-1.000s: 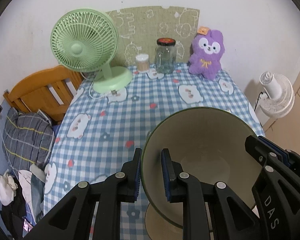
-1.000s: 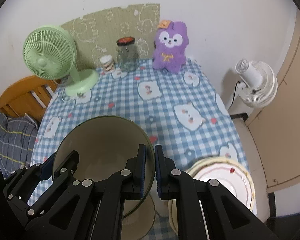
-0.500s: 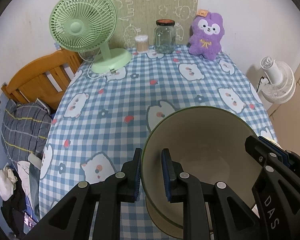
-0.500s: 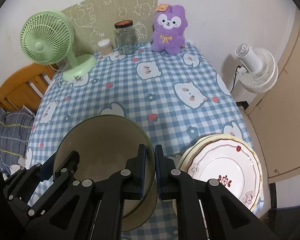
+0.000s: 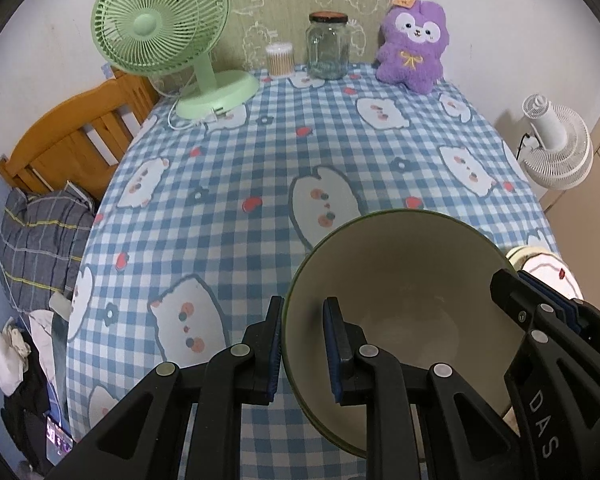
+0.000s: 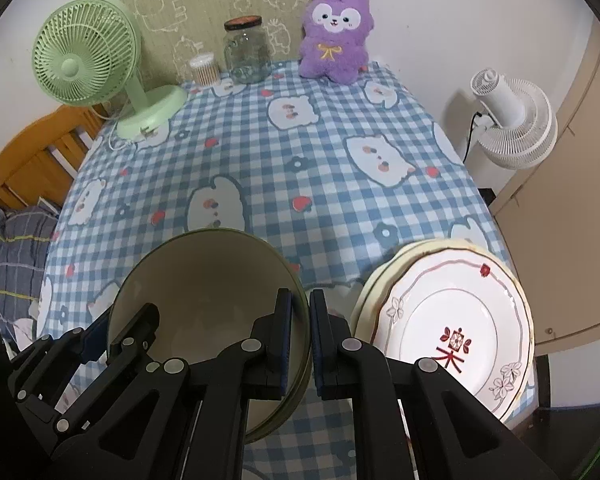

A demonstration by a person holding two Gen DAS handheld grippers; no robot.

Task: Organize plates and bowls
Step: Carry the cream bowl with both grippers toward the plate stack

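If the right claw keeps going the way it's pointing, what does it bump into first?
Probably the checked tablecloth. The right claw, shut on the bowl, points steeply down at the cloth. The bowl's bottom would likely touch first; depth is hard to judge.

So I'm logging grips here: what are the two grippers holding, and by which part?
Both hold one bowl by its rim: the left gripper on its left side, the right gripper on the opposite side.

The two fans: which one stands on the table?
The green fan stands on the checked tablecloth, at its far left corner. The white fan is off the table, beyond its right edge.
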